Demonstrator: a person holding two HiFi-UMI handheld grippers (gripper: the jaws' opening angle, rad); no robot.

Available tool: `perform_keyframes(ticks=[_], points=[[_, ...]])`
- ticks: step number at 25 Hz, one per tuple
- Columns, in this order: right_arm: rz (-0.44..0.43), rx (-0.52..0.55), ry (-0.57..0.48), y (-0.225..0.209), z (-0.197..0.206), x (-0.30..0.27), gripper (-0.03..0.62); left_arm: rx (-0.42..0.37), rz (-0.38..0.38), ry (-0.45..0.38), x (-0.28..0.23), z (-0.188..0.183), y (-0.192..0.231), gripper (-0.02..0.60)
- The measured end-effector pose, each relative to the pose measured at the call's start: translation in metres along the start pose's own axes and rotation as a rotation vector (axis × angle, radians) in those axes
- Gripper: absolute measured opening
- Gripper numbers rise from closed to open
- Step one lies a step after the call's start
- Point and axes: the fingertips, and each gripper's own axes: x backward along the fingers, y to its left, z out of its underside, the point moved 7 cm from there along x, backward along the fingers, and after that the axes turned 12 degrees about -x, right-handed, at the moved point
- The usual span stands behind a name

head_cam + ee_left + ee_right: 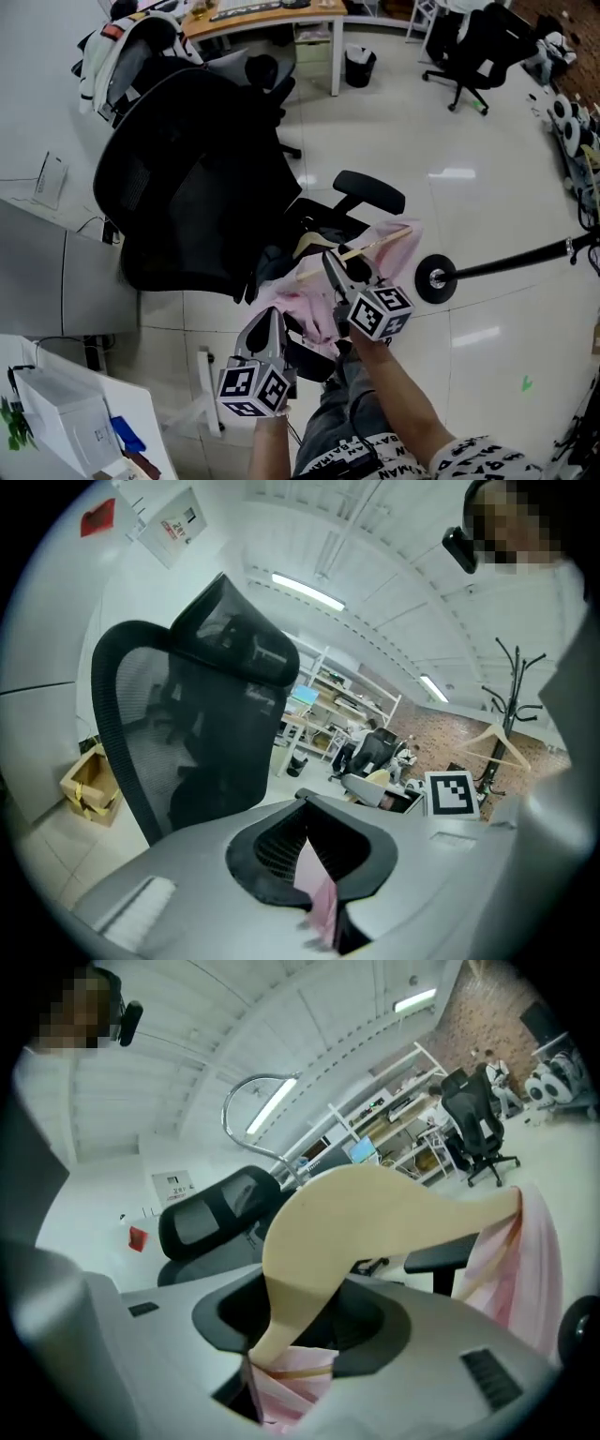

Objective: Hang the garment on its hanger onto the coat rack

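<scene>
Two grips are in place; nothing is hung yet. The right gripper (336,267) is clamped on one arm of the wooden hanger (361,248), with pink cloth caught alongside. The left gripper (275,323) is closed on a fold of the pink garment (314,305). Garment and hanger sit low, just beside the seat of the black office chair (187,187). The coat rack (506,262) stands well apart to the right. Judged: pick-up secured; the carry across, lift and hooking onto the rack remain.
</scene>
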Motion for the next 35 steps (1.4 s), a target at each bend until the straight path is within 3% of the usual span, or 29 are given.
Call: perform_keyframes(ticks=[9, 15, 23, 35], points=[[-0.044, 0.011, -0.161, 0.065, -0.099, 0.126, 0.195, -0.248, 0.240, -0.060, 0.059, -0.060, -0.063, -0.015], [-0.053, 0.088, -0.236, 0.110, -0.140, 0.210, 0.195, -0.271, 0.367, -0.149, 0.081, -0.094, -0.100, -0.015], [-0.058, 0.139, -0.268, 0.143, -0.187, 0.328, 0.195, -0.316, 0.489, -0.153, 0.068, -0.107, -0.142, -0.015], [-0.107, 0.158, -0.307, 0.166, -0.231, 0.503, 0.193, -0.378, 0.684, -0.150, 0.054, -0.098, -0.264, -0.015]])
